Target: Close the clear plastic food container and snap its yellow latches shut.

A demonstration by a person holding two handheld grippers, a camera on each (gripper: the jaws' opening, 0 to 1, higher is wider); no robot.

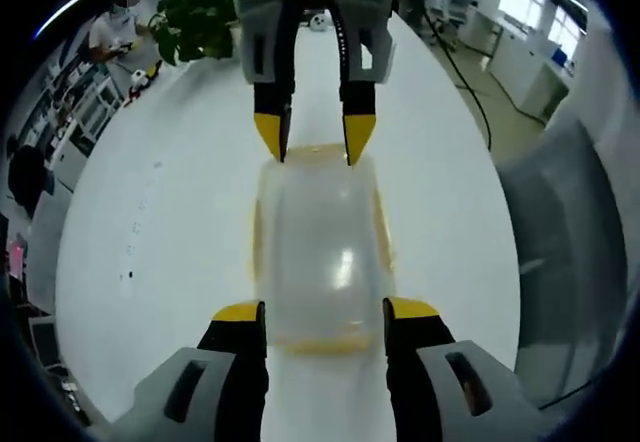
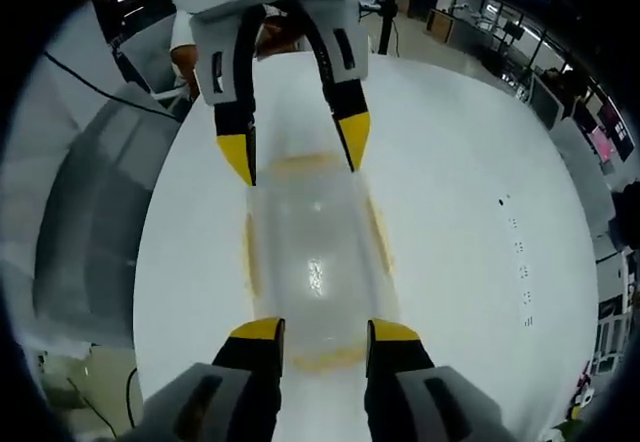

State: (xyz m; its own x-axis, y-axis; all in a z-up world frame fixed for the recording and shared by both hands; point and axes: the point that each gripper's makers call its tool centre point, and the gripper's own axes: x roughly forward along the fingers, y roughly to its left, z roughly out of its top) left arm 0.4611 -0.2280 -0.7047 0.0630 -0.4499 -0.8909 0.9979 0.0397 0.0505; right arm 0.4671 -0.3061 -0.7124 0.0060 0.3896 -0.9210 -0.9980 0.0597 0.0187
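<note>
The clear plastic food container (image 1: 320, 247) (image 2: 315, 257) lies lengthwise on the white table (image 1: 160, 242) (image 2: 460, 212), with its lid resting on it. Yellow latches (image 1: 383, 232) (image 2: 378, 232) run along its sides and ends; whether they are snapped down I cannot tell. My left gripper (image 1: 325, 312) (image 2: 295, 150) is open, its yellow-tipped jaws straddling one end of the container. My right gripper (image 2: 326, 332) (image 1: 315, 137) faces it from the other end, also open, its jaw tips on either side of that end's latch (image 2: 325, 359).
A green plant (image 1: 195, 22) stands at the table's far end, with a person (image 1: 110, 27) seated beyond it. A grey chair back (image 1: 570, 262) (image 2: 90, 222) sits close to the table's edge. A black cable (image 1: 460, 72) trails over the floor.
</note>
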